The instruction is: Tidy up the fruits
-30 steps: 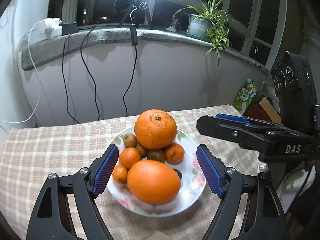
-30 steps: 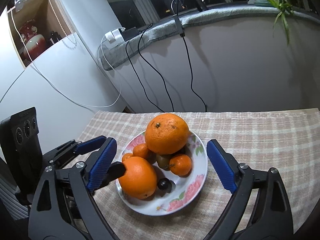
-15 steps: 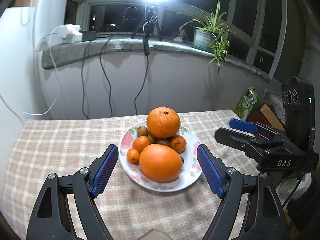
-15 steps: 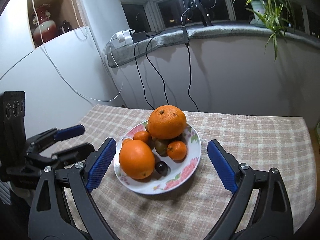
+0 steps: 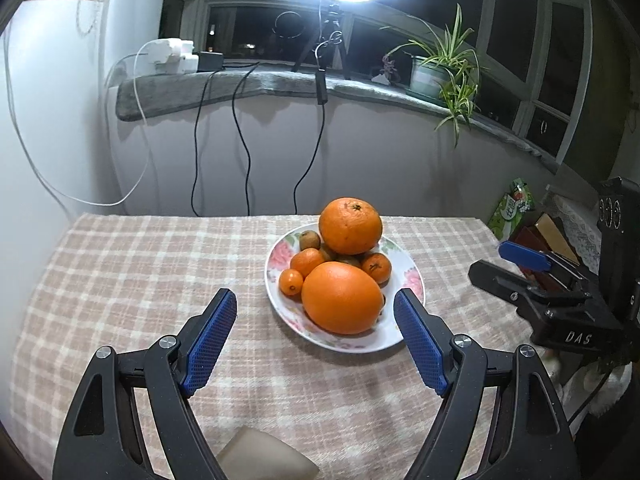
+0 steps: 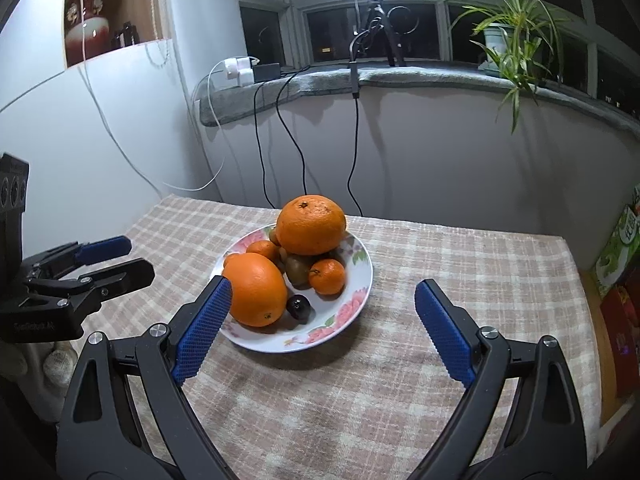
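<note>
A flowered white plate (image 5: 412,280) (image 6: 356,304) stands on the checked tablecloth, heaped with fruit. One big orange (image 5: 350,226) (image 6: 311,225) tops the pile and a second big orange (image 5: 342,298) (image 6: 255,289) lies at the near side. Small tangerines (image 5: 306,261) (image 6: 327,276), kiwis (image 5: 310,239) (image 6: 298,270) and a dark cherry (image 6: 299,305) fill the gaps. My left gripper (image 5: 316,304) is open, short of the plate, with nothing between its blue pads. My right gripper (image 6: 323,294) is also open and empty, its left pad in front of the near orange.
The checked table (image 5: 140,272) ends at a white wall with hanging cables (image 5: 244,152). A grey sill carries a potted plant (image 5: 440,72) and a ring light's tripod (image 5: 328,52). Boxes and a green packet (image 5: 514,208) sit beyond the table's right edge.
Both grippers have drawn back from the plate, so it looks smaller and farther off. In the left wrist view the plate has also shifted right. Both stay open.
</note>
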Demonstrator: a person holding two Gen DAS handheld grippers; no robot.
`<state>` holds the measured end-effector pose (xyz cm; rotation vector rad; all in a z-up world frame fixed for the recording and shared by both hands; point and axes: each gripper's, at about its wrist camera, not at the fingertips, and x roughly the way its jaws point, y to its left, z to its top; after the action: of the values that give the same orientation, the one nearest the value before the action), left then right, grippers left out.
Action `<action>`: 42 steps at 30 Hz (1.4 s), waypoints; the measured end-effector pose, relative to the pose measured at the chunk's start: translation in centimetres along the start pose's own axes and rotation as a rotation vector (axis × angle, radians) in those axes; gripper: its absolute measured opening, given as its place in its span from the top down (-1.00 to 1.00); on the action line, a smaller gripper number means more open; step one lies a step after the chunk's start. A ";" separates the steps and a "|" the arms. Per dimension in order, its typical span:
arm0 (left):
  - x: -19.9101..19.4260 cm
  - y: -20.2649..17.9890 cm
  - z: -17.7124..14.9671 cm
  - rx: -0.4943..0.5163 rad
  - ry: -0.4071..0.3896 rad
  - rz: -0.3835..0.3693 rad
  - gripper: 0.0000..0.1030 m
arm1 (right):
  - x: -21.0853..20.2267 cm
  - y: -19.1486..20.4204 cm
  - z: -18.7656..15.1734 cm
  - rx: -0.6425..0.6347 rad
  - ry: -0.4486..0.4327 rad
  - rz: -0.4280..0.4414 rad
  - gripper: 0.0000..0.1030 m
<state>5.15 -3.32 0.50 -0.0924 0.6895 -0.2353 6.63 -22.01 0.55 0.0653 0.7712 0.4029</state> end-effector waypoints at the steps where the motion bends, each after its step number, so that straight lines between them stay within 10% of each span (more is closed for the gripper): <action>1: 0.0 0.0 0.0 0.000 0.000 0.003 -0.57 | -0.1 -0.3 0.0 0.012 -0.002 -0.001 -0.84; 42: 0.0 -0.2 -0.2 0.003 -0.005 0.004 -0.58 | 0.1 -0.6 -0.7 0.056 0.019 0.000 -0.84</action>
<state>5.00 -3.50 0.36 -0.0891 0.6844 -0.2319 6.41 -22.62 -0.10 0.1141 0.8008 0.3819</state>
